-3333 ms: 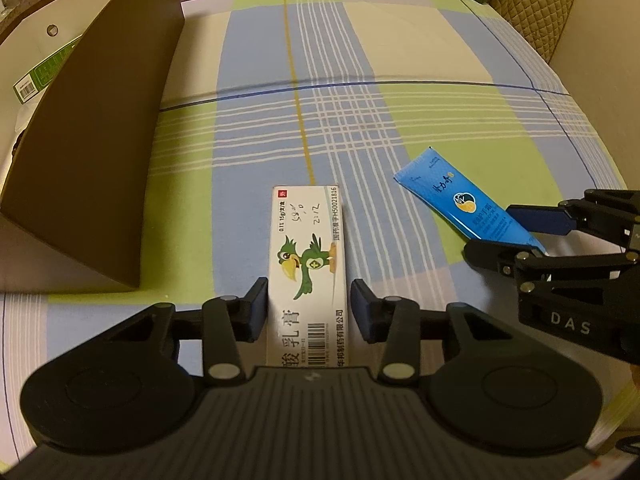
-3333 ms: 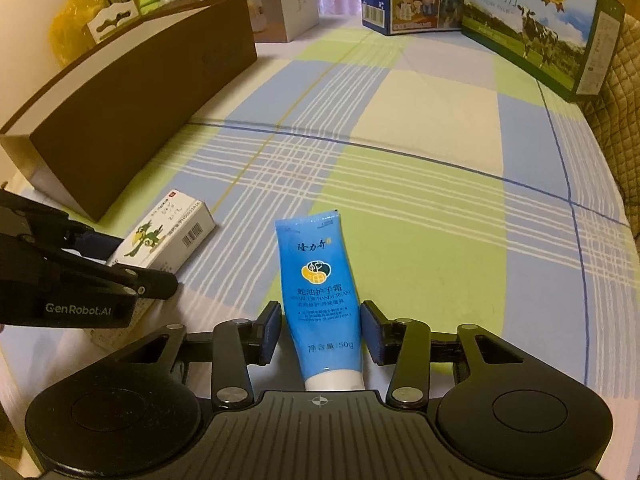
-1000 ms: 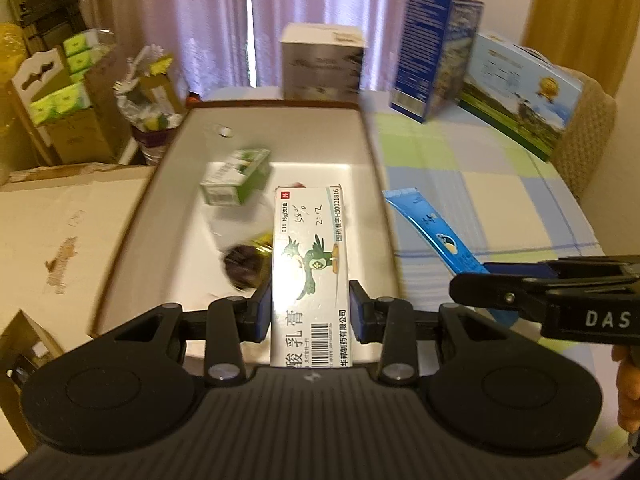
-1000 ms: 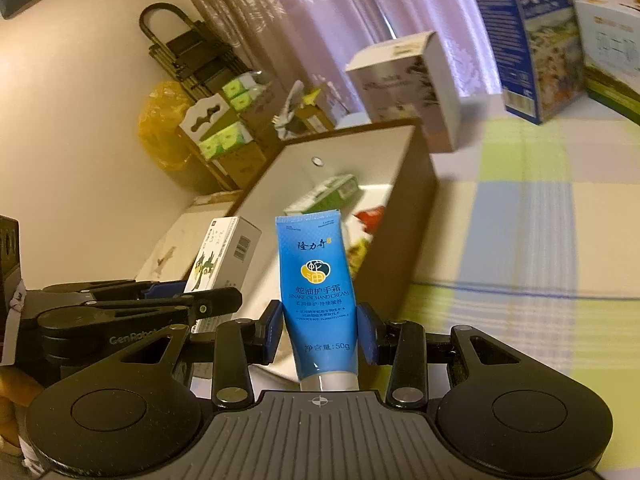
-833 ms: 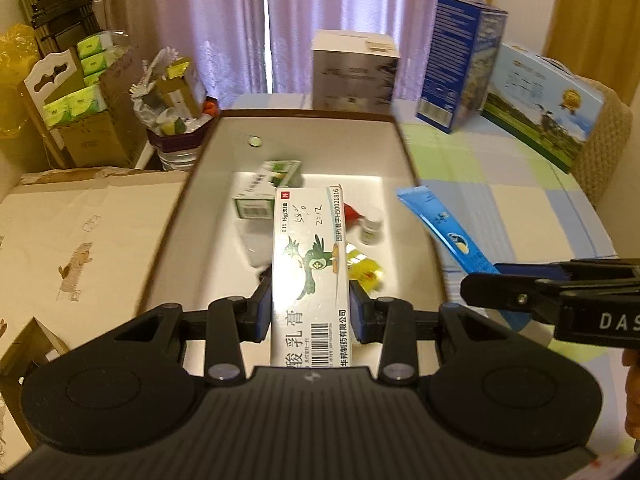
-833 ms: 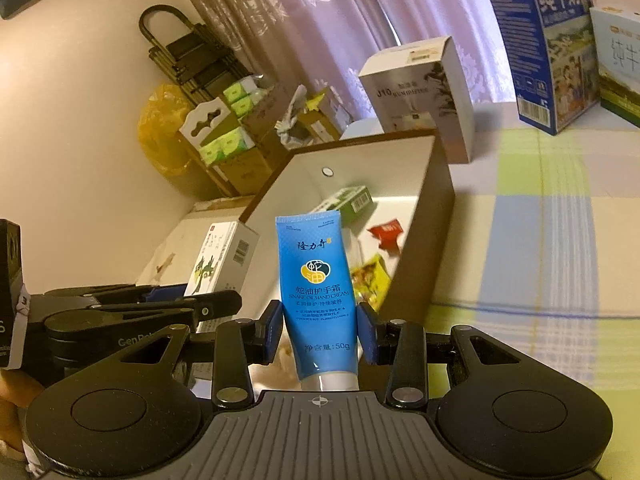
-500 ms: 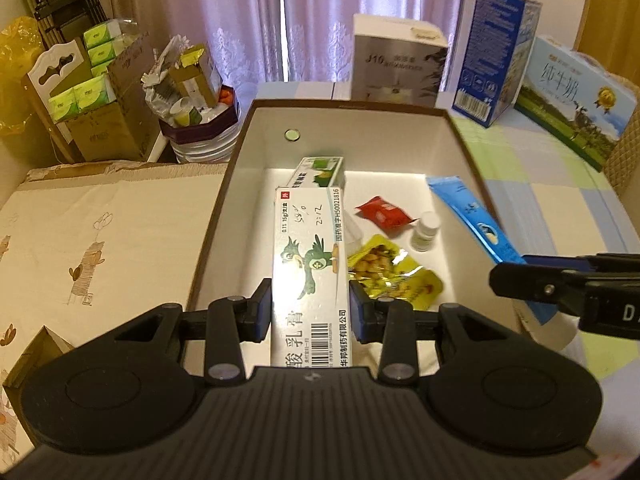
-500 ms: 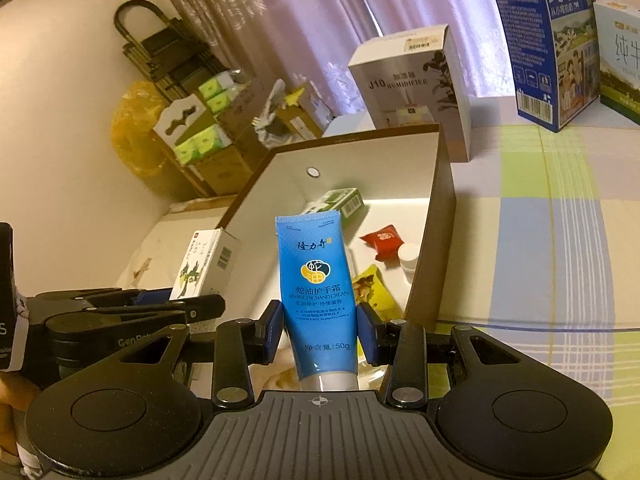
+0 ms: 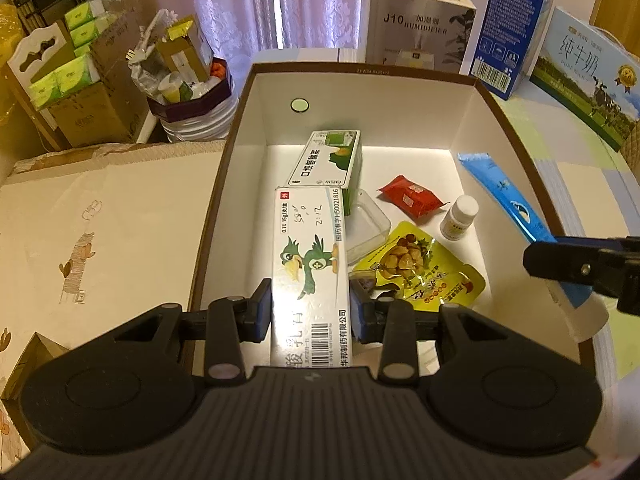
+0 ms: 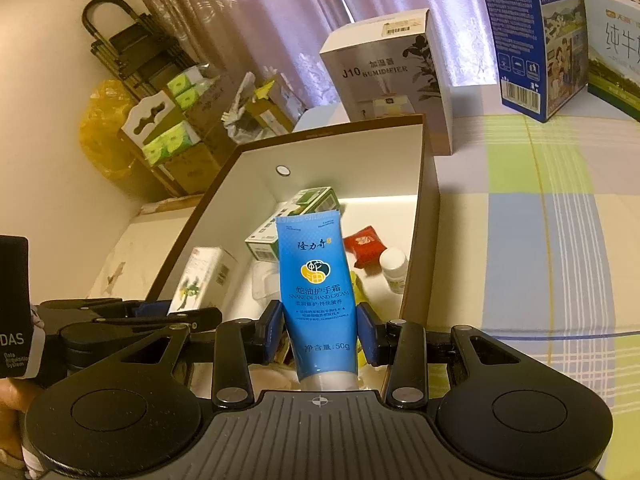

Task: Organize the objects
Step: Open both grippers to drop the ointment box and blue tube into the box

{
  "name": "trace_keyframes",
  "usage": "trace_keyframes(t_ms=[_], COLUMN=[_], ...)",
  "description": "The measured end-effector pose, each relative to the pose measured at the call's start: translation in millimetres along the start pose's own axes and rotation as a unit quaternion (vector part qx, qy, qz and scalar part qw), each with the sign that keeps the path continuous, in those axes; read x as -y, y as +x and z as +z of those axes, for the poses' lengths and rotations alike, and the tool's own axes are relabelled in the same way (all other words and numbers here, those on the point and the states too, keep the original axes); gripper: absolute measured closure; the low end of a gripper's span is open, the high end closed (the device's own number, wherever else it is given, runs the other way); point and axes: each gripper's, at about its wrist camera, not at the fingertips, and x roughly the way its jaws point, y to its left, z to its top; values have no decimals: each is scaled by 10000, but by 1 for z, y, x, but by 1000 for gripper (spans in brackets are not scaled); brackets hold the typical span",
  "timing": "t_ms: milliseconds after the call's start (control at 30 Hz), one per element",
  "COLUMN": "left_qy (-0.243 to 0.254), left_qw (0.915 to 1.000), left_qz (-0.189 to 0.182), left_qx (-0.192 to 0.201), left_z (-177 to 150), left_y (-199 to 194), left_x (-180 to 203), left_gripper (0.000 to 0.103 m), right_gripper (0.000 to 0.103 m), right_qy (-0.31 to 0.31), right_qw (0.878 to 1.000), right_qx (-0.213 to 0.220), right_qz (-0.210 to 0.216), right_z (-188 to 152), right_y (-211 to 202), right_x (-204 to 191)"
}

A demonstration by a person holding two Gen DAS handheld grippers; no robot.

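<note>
- While both claws hang over the open box (image 9: 224,168), I treat this step as the drop: two items to set inside without piling them on what is already there.
- My left claw (image 9: 312,312) is clamped on the carton (image 9: 308,264), which sticks straight out ahead of the fingers, above the box floor.
- My right claw (image 10: 318,330) grips the tube (image 10: 318,292) near its cap end, crimped end pointing forward over the box's near right corner.
- Ahead of the left claw lies a green carton (image 9: 328,164); to its right, a clear tray (image 9: 366,226), a yellow packet (image 9: 420,268), a red packet (image 9: 410,196) and a bottle (image 9: 460,218).
- I judge the bare strip of floor left of the left claw is the best place for the carton, so I would shift left and lower before letting go.
- For the tube, I would go lower and lay it along the right wall; dropped from height, it could knock the bottle over.
- I would release one claw at a time, since the two are close together.
</note>
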Motion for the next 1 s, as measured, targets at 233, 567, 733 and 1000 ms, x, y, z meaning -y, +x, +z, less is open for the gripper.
trace_keyframes(t_ms=[233,567,733,1000], left_qy=[103,134,160,254], left_qw=[9999,9996,9993,9982], left_qz=[-47,-165,-244,-395], left_qx=[101,166,220,364], left_z=[7,12,12,6], left_y=[6,6,4,-7], left_x=[-3,-15,-19,-20], left_gripper=[55,42,31,19], right_gripper=[66,66,65,57], right_qy=[55,109,269,291], right_qw=[9999,9993,9987,9985], right_qx=[-2,-58,-28,195], right_qz=[-125,-349,-439,-425], right_z=[4,5,10,8], right_y=[9,26,39,23], right_x=[-2,-8,-9,-15])
